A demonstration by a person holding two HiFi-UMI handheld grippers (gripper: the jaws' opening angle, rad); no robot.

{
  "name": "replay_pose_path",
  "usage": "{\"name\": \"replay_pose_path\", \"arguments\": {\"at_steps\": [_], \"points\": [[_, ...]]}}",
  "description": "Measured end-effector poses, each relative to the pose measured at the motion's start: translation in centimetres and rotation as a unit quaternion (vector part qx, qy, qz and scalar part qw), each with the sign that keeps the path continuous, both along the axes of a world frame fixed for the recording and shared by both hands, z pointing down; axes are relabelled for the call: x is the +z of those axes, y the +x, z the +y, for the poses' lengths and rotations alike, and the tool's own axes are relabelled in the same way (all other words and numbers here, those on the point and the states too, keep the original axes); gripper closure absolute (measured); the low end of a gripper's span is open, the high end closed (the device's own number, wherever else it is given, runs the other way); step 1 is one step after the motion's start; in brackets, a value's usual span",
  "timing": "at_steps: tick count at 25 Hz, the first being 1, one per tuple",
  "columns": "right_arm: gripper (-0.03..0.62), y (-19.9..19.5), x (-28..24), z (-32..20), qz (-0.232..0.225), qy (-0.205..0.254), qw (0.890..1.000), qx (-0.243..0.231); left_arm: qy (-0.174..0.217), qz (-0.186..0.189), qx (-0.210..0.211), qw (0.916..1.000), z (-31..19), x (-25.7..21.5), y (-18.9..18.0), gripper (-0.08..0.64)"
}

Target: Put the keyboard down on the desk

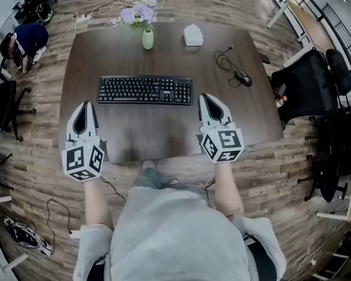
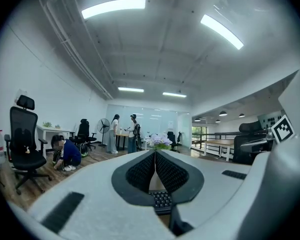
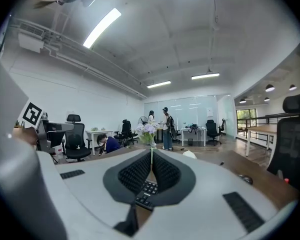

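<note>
A black keyboard (image 1: 145, 90) lies flat on the brown desk (image 1: 164, 127), square to the front edge. Neither gripper touches it. My left gripper (image 1: 85, 105) hovers near the desk's front left, just short of the keyboard's left end, jaws shut and empty. My right gripper (image 1: 206, 97) is by the keyboard's right end, also shut and empty. In the left gripper view the tips (image 2: 154, 152) meet, with keyboard keys (image 2: 162, 200) below them. The right gripper view shows its closed tips (image 3: 151, 152) above some keys (image 3: 147, 190).
A green vase of purple flowers (image 1: 147, 35) and a white box (image 1: 193, 35) stand at the desk's far edge. A black mouse (image 1: 243, 78) with its cable lies at the right. Office chairs (image 1: 307, 84) stand right of the desk; people are in the background.
</note>
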State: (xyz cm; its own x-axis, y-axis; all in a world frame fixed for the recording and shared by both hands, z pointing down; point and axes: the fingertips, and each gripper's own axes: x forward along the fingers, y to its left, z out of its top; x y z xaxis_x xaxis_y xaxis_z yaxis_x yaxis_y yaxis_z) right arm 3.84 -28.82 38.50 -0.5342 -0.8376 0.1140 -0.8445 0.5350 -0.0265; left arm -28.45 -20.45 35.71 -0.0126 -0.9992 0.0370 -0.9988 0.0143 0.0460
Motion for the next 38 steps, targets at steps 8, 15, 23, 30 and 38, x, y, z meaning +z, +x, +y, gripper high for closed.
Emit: {"name": "replay_pose_path", "arguments": {"at_steps": [8, 15, 23, 30, 38], "points": [[0.577, 1.6, -3.0, 3.5, -0.011, 0.037, 0.999, -0.005, 0.041, 0.006, 0.002, 0.9992, 3.9, -3.6, 2.6, 0.549], [0.577, 3.2, -5.6, 6.7, -0.02, 0.069, 0.997, -0.01, 0.066, -0.018, 0.003, 0.9976, 7.2, -5.7, 5.2, 0.549], [0.577, 4.2, -7.9, 9.3, -0.039, 0.095, 0.995, -0.013, 0.079, -0.021, -0.002, 0.9967, 10.0, -6.8, 6.3, 0.549], [0.577, 4.6, -8.7, 10.0, -0.043, 0.104, 0.994, -0.016, 0.085, -0.021, -0.006, 0.9961, 10.7, -7.4, 6.9, 0.549], [0.577, 4.9, -9.0, 10.3, -0.045, 0.113, 0.992, -0.019, 0.089, -0.025, -0.006, 0.9957, 10.8, -7.6, 7.4, 0.549]]}}
